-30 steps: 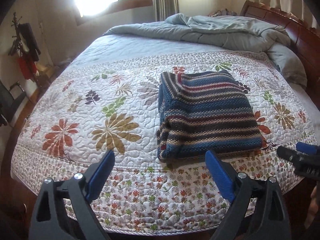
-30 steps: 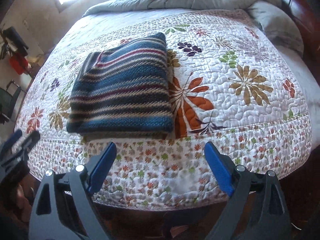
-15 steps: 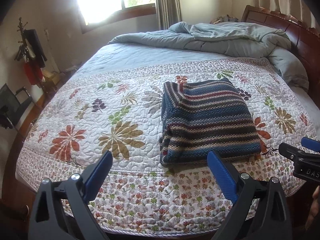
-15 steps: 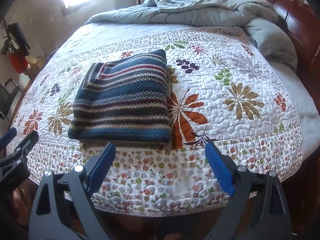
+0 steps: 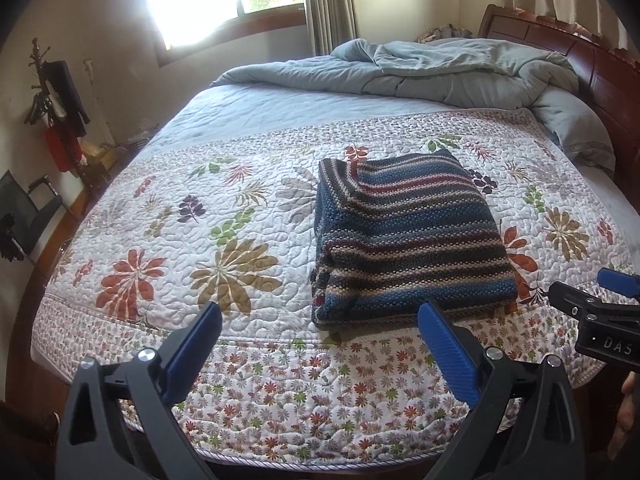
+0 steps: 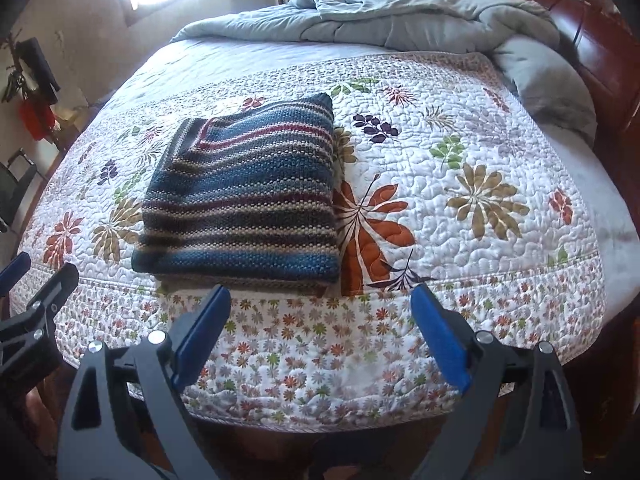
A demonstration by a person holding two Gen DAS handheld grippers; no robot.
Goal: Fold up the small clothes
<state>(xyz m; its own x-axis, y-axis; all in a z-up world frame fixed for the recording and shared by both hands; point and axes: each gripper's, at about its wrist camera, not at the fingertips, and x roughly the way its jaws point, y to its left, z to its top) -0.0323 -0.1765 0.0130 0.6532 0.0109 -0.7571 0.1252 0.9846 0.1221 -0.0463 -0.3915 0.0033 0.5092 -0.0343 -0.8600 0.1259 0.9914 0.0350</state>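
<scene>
A striped knit garment (image 5: 408,236), blue, grey, cream and red, lies folded into a neat rectangle on the floral quilt (image 5: 224,240) near the bed's front edge. It also shows in the right wrist view (image 6: 248,196). My left gripper (image 5: 320,344) is open and empty, held back over the quilt's front border, short of the garment. My right gripper (image 6: 320,328) is open and empty, also back from the garment's near edge. Each gripper shows at the other view's side: the right one (image 5: 600,312), the left one (image 6: 28,304).
A rumpled grey-blue duvet (image 5: 440,68) lies across the far end of the bed. A dark wooden headboard (image 5: 600,68) stands at the right. A coat stand with dark and red clothes (image 5: 60,112) and a black chair (image 5: 24,208) are at the left wall.
Both grippers have drawn back and lifted away from the folded garment, so more of the bed and room shows. The garment has not moved. Both stay open.
</scene>
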